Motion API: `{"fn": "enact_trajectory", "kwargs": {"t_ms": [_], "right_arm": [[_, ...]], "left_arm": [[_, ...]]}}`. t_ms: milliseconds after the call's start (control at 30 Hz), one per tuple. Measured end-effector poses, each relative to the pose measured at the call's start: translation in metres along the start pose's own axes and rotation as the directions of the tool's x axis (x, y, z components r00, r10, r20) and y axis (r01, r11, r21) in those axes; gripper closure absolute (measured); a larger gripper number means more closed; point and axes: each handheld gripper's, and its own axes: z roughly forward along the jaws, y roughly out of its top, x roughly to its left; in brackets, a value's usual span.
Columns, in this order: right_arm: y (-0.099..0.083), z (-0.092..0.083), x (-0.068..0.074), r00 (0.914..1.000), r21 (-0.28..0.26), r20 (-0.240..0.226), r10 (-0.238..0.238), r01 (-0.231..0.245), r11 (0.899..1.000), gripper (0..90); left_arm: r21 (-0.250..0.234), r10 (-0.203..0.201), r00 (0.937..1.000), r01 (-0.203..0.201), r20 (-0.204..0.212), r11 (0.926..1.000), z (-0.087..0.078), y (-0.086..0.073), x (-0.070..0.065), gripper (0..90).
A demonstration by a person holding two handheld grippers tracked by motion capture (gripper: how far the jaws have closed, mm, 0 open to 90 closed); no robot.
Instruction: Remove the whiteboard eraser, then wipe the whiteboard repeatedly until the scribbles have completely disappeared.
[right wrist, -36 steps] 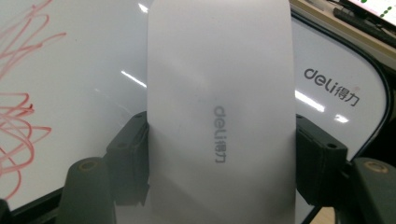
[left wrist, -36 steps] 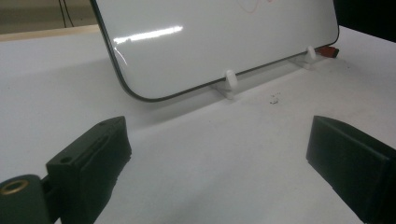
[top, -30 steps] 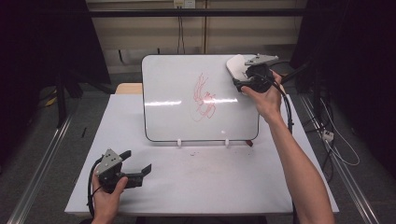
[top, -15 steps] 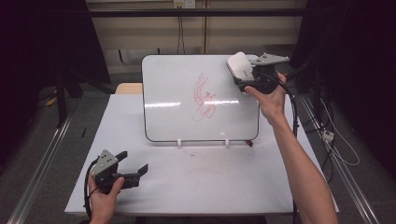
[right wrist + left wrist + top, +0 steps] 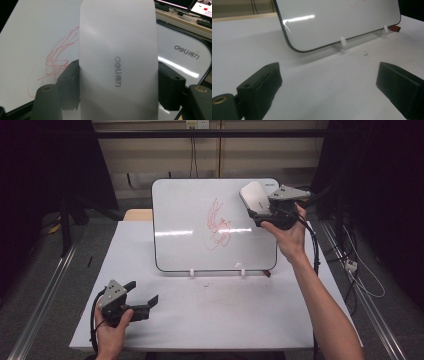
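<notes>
Two grippers, one eraser, one board, two white clips under the board, one red marker.

Near, lower left of the high view: left gripper (image 5: 142, 302) in a hand low over the white worktop (image 5: 210, 312), jaws spread, nothing between them. Grey three-cornered plate on top, black cable looping beside it. Its own view shows the two black jaws wide apart, blocky and matte, a brass-coloured insert on the left one at the bottom left corner. That view also gives what the high view blurs: the clips (image 5: 342, 43) are small white plastic feet that carry the board's lower edge, and the marker (image 5: 394, 28) lies on the worktop at the board's far lower corner, red with a dark end. A tiny speck of debris sits on the worktop near the clips.

Middle: board (image 5: 190, 220), a white glossy panel with rounded corners and a thin dark rim, tilted back on its clips. Red scribble (image 5: 219, 225) right of its centre, looping lines.

Far, upper right of the high view: right gripper (image 5: 261, 214) held up by an outstretched arm at the board's upper right corner, pinching the eraser (image 5: 254, 197) by its two long sides. The right gripper view shows the eraser as a smooth grey-white oblong with a rounded top and a grey printed logo; the same logo is on the board's corner behind it. Whether the eraser touches the board I cannot tell.
</notes>
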Motion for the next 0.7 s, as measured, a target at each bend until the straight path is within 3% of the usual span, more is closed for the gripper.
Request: {"fn": "enact_trajectory", "kwargs": {"t_ms": [700], "right_arm": [[-0.005,0.009,0.03,0.9972,-0.005,-0.044,-0.06,0.06,0.998,31.1]], "left_arm": [[0.005,-0.014,0.9999,0.014,-0.003,0.9999,0.001,-0.001,0.002,5.8]]}}
